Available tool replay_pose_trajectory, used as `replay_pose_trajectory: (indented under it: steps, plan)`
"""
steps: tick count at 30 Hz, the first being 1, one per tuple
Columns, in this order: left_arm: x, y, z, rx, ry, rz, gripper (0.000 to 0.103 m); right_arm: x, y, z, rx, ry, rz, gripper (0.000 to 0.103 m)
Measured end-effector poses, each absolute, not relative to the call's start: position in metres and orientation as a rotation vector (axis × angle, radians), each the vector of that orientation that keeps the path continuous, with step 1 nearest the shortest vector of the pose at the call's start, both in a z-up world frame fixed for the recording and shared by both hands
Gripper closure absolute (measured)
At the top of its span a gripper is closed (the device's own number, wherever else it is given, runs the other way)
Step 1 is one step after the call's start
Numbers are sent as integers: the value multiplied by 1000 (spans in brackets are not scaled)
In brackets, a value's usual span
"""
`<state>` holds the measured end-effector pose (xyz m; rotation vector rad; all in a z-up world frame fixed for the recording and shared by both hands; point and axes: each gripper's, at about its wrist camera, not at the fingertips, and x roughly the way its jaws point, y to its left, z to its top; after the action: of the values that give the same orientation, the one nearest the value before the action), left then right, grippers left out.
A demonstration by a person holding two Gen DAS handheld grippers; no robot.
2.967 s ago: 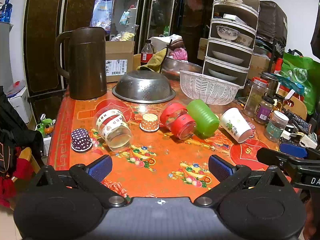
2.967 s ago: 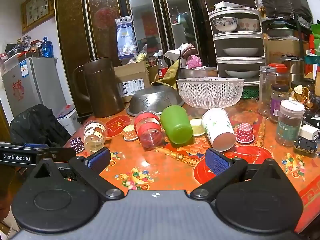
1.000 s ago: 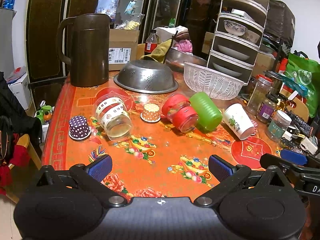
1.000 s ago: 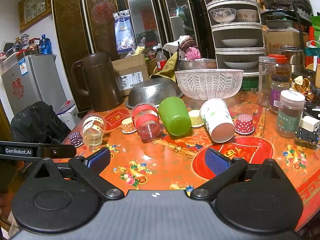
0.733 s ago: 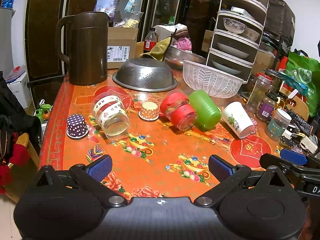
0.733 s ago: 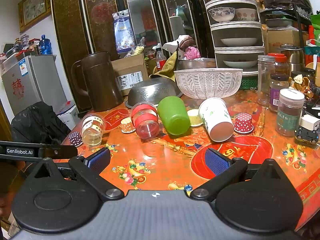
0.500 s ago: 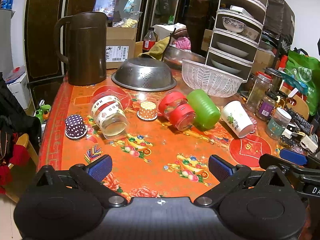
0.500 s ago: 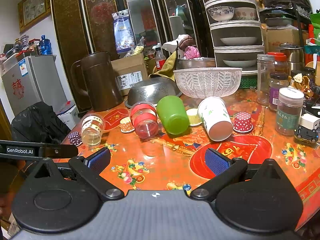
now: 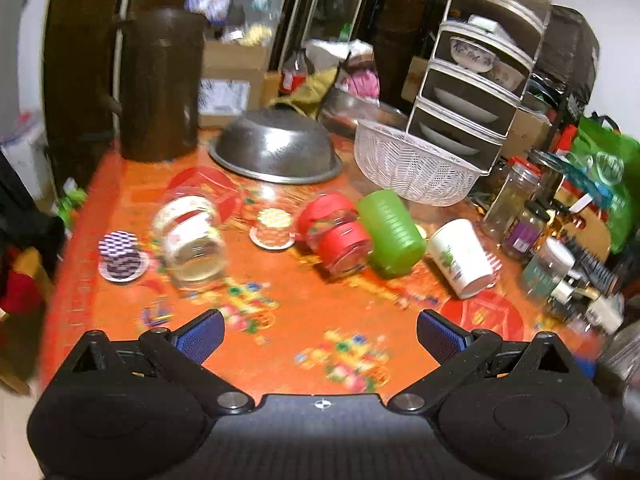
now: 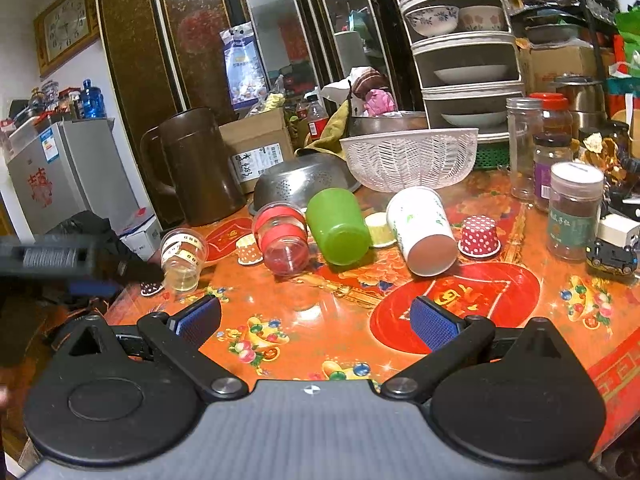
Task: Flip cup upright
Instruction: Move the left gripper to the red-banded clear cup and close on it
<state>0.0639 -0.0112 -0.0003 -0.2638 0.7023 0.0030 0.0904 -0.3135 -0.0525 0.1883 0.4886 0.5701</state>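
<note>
The left view is smeared by blur. On the orange tabletop [image 10: 304, 320] the clear cup [image 10: 182, 254], red-banded cup [image 10: 282, 240], green cup [image 10: 338, 226] and paper cup [image 10: 424, 230] are seen lying sideways. The left hand-held gripper [image 9: 320, 334] and the right hand-held gripper [image 10: 316, 320] are spread wide, empty.

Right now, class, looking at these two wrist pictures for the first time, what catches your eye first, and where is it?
A row of cups lies tipped over mid-table: a green cup, a red-banded glass to its left and a white paper cup to its right. Behind them stand a tall brown jug and a white basket. Both grippers, left and right, are open and empty at the table's near edge.
</note>
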Motion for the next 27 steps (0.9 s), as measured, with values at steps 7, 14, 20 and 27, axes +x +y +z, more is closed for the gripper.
replay_pose_trajectory:
  steps: [7,14,20,27]
  plan:
    - [176,-17,-15,-338,886,81,0,92,-339,-57,240,490,568,1]
    - [230,-29,-34,-369,983,133,7,93,-367,-63,274,496,538,1]
    - [247,-34,-44,-380,1021,171,11,99,-382,-72,309,510,528,1]
    - [257,-34,-48,-397,1022,202,17,101,-393,-79,335,519,533,1]
